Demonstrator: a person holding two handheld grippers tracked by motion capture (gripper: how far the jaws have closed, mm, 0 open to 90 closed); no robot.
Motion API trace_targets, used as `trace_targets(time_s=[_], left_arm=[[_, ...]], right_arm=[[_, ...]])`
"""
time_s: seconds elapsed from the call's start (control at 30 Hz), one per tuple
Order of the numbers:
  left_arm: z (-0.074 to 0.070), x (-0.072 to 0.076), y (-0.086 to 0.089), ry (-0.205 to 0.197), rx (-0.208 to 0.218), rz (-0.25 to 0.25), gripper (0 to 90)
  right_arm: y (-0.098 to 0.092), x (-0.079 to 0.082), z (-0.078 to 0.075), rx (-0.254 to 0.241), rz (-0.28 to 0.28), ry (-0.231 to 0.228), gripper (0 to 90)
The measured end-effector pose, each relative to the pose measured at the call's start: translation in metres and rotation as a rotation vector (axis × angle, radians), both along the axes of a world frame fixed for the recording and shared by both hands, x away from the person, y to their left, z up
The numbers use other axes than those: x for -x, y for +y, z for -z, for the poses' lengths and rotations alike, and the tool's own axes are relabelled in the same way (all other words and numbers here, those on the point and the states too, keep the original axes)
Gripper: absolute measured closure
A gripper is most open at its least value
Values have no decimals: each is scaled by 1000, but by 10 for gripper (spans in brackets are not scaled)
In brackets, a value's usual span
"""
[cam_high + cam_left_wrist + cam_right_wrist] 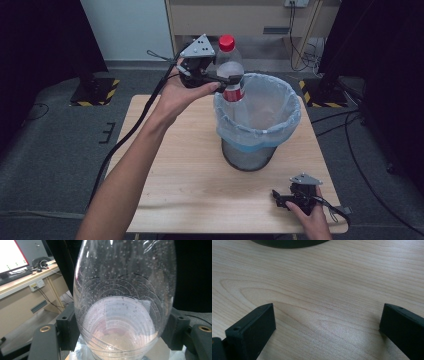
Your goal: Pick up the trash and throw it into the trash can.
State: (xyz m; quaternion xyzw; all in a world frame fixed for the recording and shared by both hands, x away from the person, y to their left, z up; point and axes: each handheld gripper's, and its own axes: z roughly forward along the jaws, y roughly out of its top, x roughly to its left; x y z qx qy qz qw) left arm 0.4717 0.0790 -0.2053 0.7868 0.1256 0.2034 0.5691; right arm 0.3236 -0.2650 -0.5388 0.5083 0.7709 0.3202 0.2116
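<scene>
Your right gripper (278,199) idles, jaws spread; left gripper (229,79) pinches the upright plastic bottle (230,70) over the bin's (260,131) near-left rim.

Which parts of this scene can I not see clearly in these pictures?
- Inside of the bin: in the high view the bag's rim and the bottle hide the bottom.
- Bottle label: too small to read in the high view.
- Bottle cap: cut off by the top edge in the left gripper view.
- Left gripper fingers: the bottle covers their tips.
- Bin base: cut off by the top edge in the right gripper view.
</scene>
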Motion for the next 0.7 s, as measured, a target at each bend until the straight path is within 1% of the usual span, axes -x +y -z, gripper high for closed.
trace_targets(time_s=[0.17,0.3,0.33,0.37,0.6,0.63,0.7], left_arm=[[4,-3,-4,2,-7,-1,283],[7,-4,-7,10,-3,9,283],[9,-4,-9,5,-18,5,283],[10,-4,-10,6,-23,7,282],[18,-6,-17,15,-41,12,282],[20,-7,-19,21,-44,17,282],[23,-8,-20,22,-51,13,282]], right_arm=[[0,0,0,0,0,0,3],[0,0,0,0,-1,0,3],[0,0,0,0,-2,0,3],[0,0,0,0,-2,-1,3],[0,0,0,0,-2,-1,3],[0,0,0,0,-3,-1,3],[0,0,0,0,-3,-1,3]])
